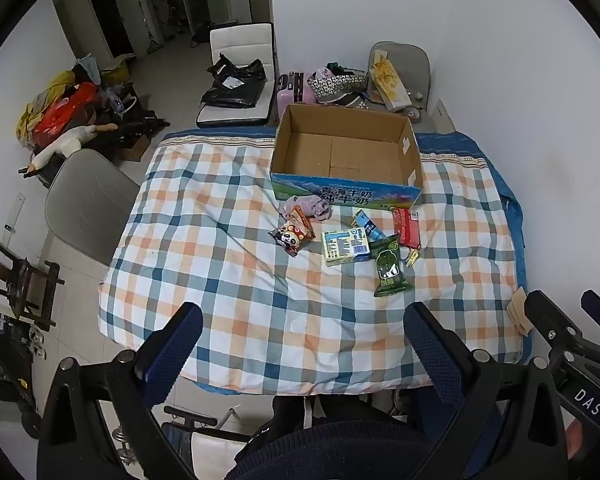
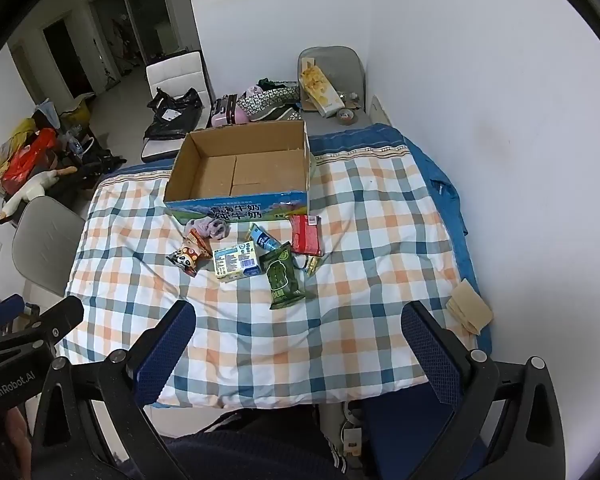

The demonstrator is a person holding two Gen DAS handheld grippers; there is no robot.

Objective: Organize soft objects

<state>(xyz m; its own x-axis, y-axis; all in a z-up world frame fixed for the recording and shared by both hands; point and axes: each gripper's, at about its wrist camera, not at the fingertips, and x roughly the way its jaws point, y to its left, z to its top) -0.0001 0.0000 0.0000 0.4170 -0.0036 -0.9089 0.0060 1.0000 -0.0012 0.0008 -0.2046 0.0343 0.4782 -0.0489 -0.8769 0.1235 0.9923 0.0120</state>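
Note:
An open, empty cardboard box [image 1: 346,152] [image 2: 240,168] stands at the far side of the checked tablecloth [image 1: 228,264] [image 2: 340,320]. In front of it lie a purple cloth [image 1: 310,206] [image 2: 210,227], a panda snack pack [image 1: 292,236] [image 2: 186,259], a pale yellow packet [image 1: 345,246] [image 2: 236,260], a green pack [image 1: 389,268] [image 2: 282,278], a red pack [image 1: 406,226] [image 2: 306,234] and a blue tube [image 1: 368,226] [image 2: 262,240]. My left gripper [image 1: 304,316] and right gripper [image 2: 298,312] are open and empty, held above the table's near edge.
A stack of tan paper [image 2: 470,308] lies at the table's right edge. Grey chairs stand at the left [image 1: 88,204] and behind the box [image 1: 400,68]. A white wall [image 2: 500,120] runs along the right. Bags and clutter [image 1: 68,108] sit on the floor far left.

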